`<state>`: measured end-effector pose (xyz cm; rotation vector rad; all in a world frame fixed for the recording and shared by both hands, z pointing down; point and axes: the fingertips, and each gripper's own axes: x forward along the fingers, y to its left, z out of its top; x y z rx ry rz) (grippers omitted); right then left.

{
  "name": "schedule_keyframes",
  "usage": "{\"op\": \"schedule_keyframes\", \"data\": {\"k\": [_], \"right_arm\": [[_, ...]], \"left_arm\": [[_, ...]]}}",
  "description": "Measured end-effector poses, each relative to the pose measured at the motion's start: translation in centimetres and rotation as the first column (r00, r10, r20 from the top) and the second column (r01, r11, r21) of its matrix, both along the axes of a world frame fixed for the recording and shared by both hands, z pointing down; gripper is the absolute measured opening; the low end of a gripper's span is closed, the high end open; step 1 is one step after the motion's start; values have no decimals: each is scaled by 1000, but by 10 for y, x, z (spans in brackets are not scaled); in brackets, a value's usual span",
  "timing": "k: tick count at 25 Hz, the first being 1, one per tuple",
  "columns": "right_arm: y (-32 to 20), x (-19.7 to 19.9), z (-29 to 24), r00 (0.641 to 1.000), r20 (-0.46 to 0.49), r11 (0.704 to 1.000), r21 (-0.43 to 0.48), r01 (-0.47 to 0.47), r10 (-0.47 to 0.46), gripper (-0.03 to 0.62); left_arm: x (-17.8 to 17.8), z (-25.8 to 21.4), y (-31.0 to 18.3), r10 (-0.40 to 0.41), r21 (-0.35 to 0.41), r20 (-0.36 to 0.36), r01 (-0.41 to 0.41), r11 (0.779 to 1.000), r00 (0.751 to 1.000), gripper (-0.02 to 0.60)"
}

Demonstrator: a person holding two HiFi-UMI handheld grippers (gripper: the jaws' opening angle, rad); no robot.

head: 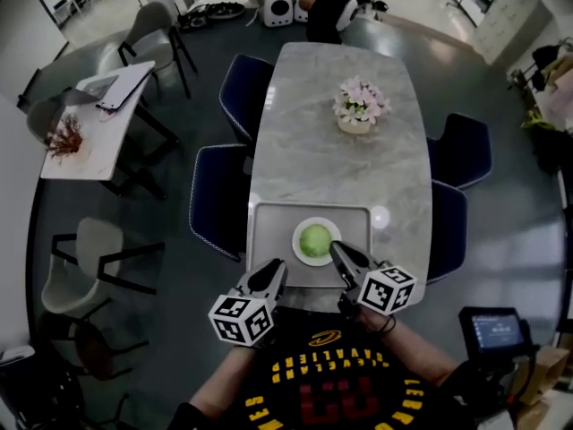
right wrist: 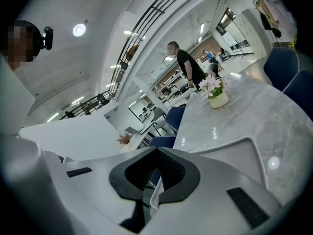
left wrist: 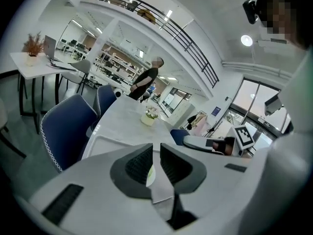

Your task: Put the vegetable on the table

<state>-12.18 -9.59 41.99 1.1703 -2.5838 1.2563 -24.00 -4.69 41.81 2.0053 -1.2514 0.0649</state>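
L gripper point(head: 279, 267), R gripper point(head: 336, 249) fingers pinch plate point(head: 300, 252) rim; veg point(head: 315, 239) on plate

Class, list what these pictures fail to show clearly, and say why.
Vegetable: head view, too small to name its kind.
Pale edge between the right tongs: right gripper view, tongs' body hides whether it is plate or tray.
Standing person: head view, cut off by the top edge.
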Motion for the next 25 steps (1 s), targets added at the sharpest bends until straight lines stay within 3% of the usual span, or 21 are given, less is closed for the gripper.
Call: {"op": "schedule_keyframes", "data": {"k": [5, 9, 12, 14, 20, 25], "right_arm": [[-7, 26, 20, 994, -87, 997, -18, -73, 71, 6], [-5, 51, 41, 987, -129, 991, -80, -110, 99, 6], [-4, 59, 59, 984, -141, 984, -129, -124, 106, 8], [-6, 64, 69, 983, -151, 981, -146, -130, 108, 68], [-12, 66, 101, 983, -181, 981, -185, -51, 17, 71], [-7, 77, 136, 977, -212, 968, -251, -18, -37, 71]], "left_arm": [[10, 5, -18, 77, 30, -83, -75, 997, 994, 49], [23, 14, -27, 123, -3, -138, -124, 992, 983, 49], [24, 31, -31, 123, -63, -163, -135, 989, 979, 51], [24, 44, -31, 114, -109, -172, -134, 985, 978, 95], [27, 93, -37, 97, -212, -136, -125, 969, 986, 95], [25, 132, -41, 59, -319, -128, -98, 943, 990, 95]]}}
